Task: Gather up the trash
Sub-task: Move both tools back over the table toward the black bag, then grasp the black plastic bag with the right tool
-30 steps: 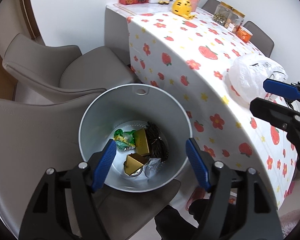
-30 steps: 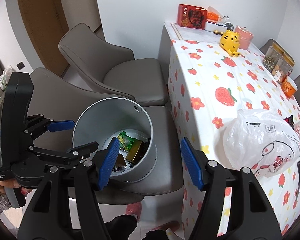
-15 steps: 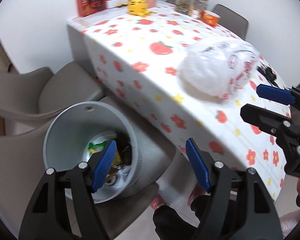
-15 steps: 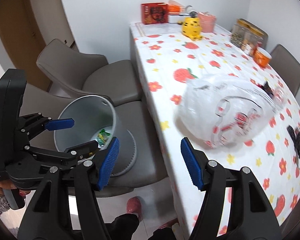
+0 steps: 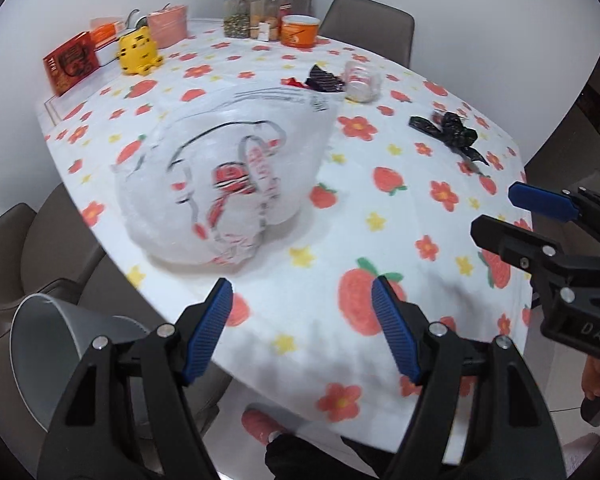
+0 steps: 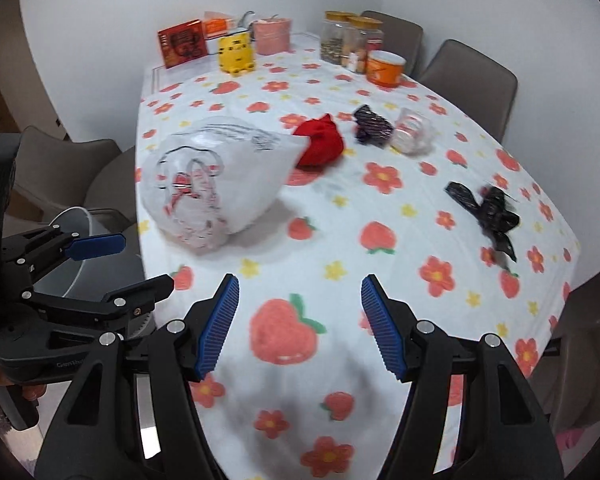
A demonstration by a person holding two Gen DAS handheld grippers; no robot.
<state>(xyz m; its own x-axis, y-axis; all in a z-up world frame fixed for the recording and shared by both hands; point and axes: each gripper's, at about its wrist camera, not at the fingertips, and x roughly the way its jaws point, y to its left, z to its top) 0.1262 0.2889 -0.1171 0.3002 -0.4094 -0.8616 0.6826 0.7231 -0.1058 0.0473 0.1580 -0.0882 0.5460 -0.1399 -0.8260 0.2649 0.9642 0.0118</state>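
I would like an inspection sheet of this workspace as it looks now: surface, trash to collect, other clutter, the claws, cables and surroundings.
Surface: table under a white cloth with a strawberry and flower print.
Job's things: white plastic bag near the left edge; red bundle against it; dark wrapper; crumpled clear cup; black scrap; grey bin on a chair beside the table.
Clutter: red box, yellow tiger toy, pink tub, jars, orange cup at the far end.
Claws: left claw and right claw both open, holding nothing.
Cables: nothing seen.
Surroundings: grey chairs, white walls.
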